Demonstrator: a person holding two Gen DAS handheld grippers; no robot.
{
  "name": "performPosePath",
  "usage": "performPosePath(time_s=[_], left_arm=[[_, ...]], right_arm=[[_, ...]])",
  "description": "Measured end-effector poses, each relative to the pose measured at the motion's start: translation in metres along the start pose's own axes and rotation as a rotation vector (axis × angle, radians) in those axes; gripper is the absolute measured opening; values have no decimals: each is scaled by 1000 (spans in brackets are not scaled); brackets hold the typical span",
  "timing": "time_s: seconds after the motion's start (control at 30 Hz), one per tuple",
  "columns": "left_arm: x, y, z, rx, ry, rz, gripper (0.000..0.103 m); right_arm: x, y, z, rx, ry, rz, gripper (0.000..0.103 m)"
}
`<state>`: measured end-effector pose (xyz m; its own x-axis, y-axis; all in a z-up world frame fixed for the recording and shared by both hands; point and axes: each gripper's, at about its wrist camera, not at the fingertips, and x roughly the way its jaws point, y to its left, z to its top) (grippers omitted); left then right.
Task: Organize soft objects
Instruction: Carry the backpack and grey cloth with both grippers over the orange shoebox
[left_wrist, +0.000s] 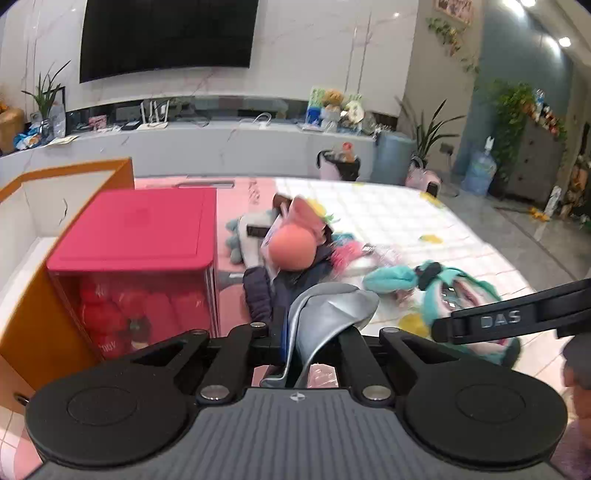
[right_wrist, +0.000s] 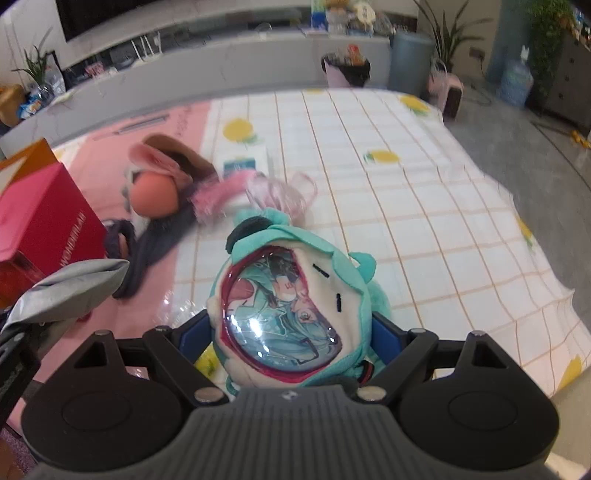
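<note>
My left gripper (left_wrist: 308, 343) is shut on a grey soft pouch (left_wrist: 328, 314), held above the table next to the red box; the pouch also shows in the right wrist view (right_wrist: 70, 291). My right gripper (right_wrist: 291, 332) is shut on a teal plush bag (right_wrist: 291, 306) with a clear round window, lifted just above the table; it also shows in the left wrist view (left_wrist: 454, 291). A pile of soft toys lies beyond: a peach ball-headed plush (left_wrist: 291, 247) (right_wrist: 153, 199), dark navy clothing (left_wrist: 266, 291) and a pink fluffy item (right_wrist: 218, 195).
A red lidded box (left_wrist: 133, 236) holding red plush stands at left, inside an orange-edged carton (left_wrist: 44, 325). The table has a pink mat (right_wrist: 92, 162) and a checked lemon-print cloth (right_wrist: 406, 184). Bins and plants stand on the floor behind.
</note>
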<state>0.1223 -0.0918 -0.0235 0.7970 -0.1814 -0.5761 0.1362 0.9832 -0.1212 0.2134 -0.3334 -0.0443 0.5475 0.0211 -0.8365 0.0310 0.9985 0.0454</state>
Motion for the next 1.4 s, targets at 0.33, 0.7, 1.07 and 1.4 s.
performPosePath(time_s=[0.33,0.7,1.07,1.4], left_arm=[[-31,18,27,-60,-38,-68,7],[-77,68,51,-112,-149,-60,8],[-105,144,63,-169,-206,174,8],[-100,216,65,-280,-185,314,7]], right_arm=[[-48,9,4,14,-151,-10,87],[-124,72,20,-41,-350,7,87],[-186,183,49,-92,-547,253,87],[-145,297,49,-243,-428,502,87]])
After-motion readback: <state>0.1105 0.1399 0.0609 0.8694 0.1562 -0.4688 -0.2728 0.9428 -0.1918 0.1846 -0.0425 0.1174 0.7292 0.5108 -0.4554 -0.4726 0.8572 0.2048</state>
